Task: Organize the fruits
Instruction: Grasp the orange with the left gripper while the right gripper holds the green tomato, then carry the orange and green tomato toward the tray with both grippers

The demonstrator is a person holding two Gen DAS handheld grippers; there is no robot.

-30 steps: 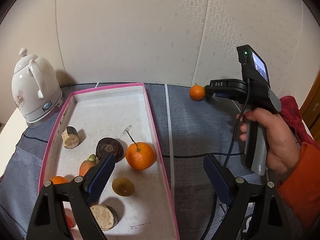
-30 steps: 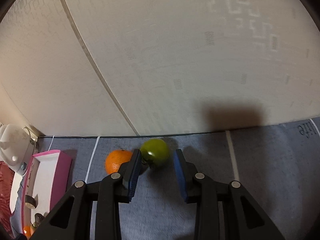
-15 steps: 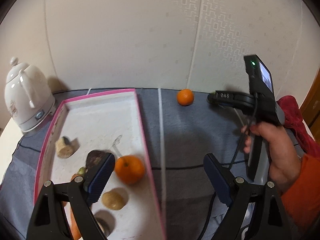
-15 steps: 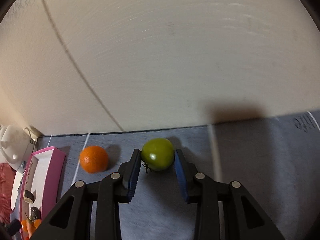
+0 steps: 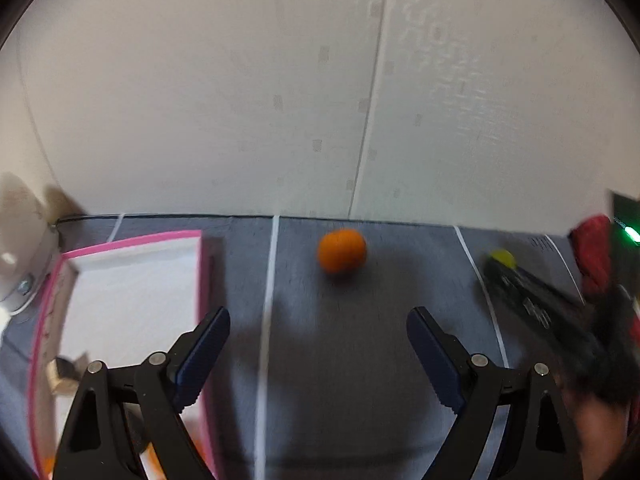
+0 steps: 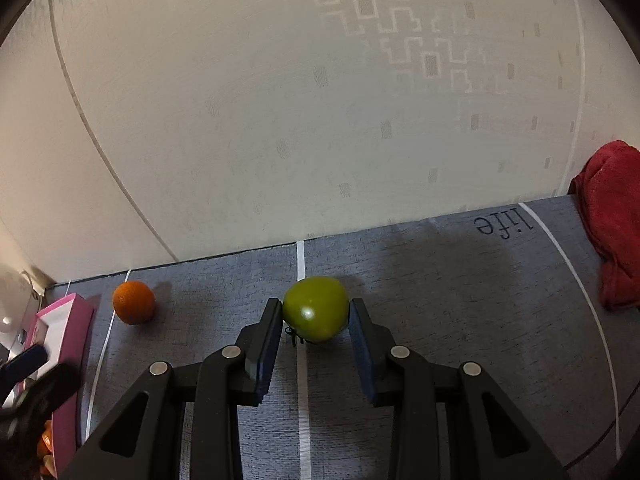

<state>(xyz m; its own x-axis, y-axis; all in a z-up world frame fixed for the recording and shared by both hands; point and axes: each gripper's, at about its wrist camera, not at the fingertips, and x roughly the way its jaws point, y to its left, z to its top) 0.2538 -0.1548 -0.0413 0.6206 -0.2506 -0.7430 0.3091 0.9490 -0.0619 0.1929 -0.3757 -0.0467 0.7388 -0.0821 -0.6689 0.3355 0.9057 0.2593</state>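
A small orange [image 5: 342, 255] lies on the grey cloth near the wall, and it also shows in the right wrist view as the orange [image 6: 133, 303] at the left. My left gripper [image 5: 318, 342] is open and empty, a short way in front of that orange. My right gripper [image 6: 316, 316] is shut on a green tomato [image 6: 315, 308], both pads pressing its sides just over the cloth. In the left wrist view that gripper and its green tomato [image 5: 503, 258] appear blurred at the right. The pink-rimmed white tray [image 5: 132, 292] lies at the left.
A white kettle [image 5: 16, 248] stands beyond the tray's far left corner. A red cloth [image 6: 612, 224] lies at the right by the wall. A piece of cut wood [image 5: 60, 372] lies in the tray. The wall closes off the cloth's far side.
My left gripper has swung right, off the tray and toward the lone orange. My right gripper has carried the green tomato rightward, away from that orange.
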